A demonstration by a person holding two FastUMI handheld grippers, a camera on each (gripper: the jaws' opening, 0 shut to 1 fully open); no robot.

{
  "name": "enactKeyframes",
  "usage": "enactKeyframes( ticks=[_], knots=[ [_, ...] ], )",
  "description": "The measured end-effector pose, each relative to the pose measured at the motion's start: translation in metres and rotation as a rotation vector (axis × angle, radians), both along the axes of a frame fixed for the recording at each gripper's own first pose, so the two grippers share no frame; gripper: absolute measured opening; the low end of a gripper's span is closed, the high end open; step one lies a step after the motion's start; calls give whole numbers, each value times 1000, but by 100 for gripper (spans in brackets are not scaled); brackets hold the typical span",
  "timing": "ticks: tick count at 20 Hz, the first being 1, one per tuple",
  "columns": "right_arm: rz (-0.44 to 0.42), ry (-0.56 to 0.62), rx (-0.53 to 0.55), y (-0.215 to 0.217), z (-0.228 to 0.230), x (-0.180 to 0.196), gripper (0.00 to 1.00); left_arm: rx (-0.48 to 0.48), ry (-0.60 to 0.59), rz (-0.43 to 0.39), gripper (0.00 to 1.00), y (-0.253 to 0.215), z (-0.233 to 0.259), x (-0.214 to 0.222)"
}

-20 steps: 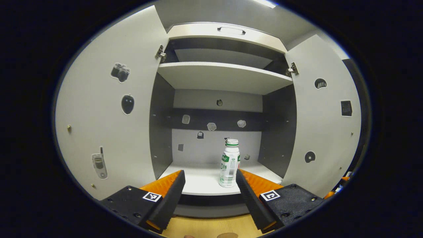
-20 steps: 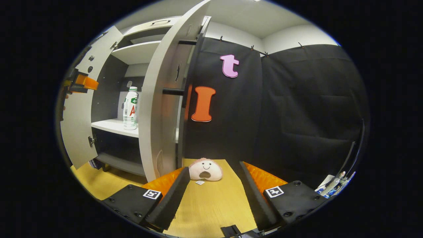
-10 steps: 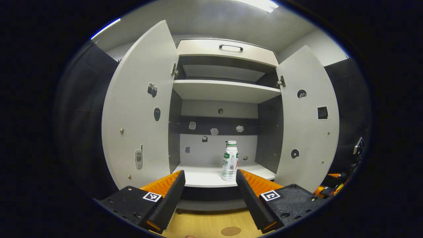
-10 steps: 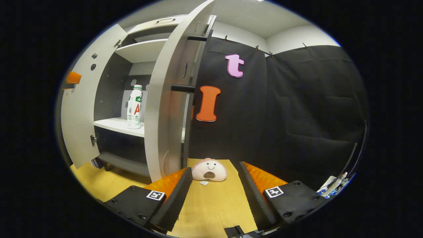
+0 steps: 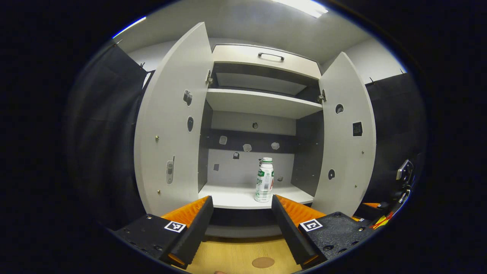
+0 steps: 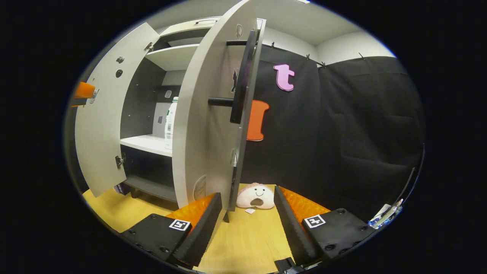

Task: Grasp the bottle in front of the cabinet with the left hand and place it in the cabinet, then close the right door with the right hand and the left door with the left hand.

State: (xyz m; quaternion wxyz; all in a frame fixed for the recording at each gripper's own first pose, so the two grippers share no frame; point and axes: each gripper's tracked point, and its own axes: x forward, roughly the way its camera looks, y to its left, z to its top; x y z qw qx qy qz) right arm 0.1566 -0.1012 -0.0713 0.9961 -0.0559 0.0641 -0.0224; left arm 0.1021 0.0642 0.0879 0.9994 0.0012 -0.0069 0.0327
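A white bottle with a green label stands upright on the cabinet's lower shelf, right of its middle. Both doors hang wide open: the left door and the right door. My left gripper is open and holds nothing, well back from the shelf and facing the bottle. My right gripper is open and holds nothing, low over the table. It sits just beside the outer edge of the right door, whose dark handle sticks out. The bottle is half hidden behind that door.
A pink plush toy lies on the wooden table between the right door and the black cloth wall. An upper shelf and a drawer with a handle sit above. Small stickers dot both doors and the back panel.
My left gripper has pulled back from the cabinet, so the bottle looks smaller. My right gripper has moved up to the right door's edge, which now covers part of the bottle.
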Motion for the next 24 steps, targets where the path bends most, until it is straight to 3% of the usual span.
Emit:
enactKeyframes(
  ticks=[1, 4, 5, 6, 7, 10, 11, 13, 20, 21, 22, 24],
  knots=[
    [5, -2, 3, 9, 0, 2, 93, 3, 0, 7, 94, 7, 0, -3],
    [17, 0, 22, 33, -1, 9, 93, 10, 2, 19, 94, 26, 0, -8],
    [24, -1, 26, 43, -1, 11, 86, 12, 1, 19, 94, 31, 0, -10],
    [33, -3, 26, 53, -1, 12, 93, 14, -1, 20, 94, 36, 1, -12],
    [43, -7, 21, 64, 0, 15, 86, 16, -4, 21, 94, 41, 2, -14],
    [84, -18, 2, 101, 1, 24, 86, 16, -4, 19, 94, 57, 1, -22],
    [97, -25, 3, 114, 4, 27, 94, 17, -1, 18, 94, 62, 0, -26],
    [103, -29, -3, 131, 6, 29, 98, 22, 3, 23, 94, 75, -2, -33],
    [62, -37, 8, 154, 14, 8, 100, 5, 10, 23, 94, 117, -10, -50],
    [53, -39, 1, 155, 16, 3, 94, 7, 11, 22, 94, 123, -11, -53],
    [47, -40, -3, 155, 19, -3, 98, 9, 12, 24, 94, 128, -13, -55],
    [37, -41, -3, 158, 23, -14, 94, 14, 17, 29, 94, 141, -16, -60]
  ],
)
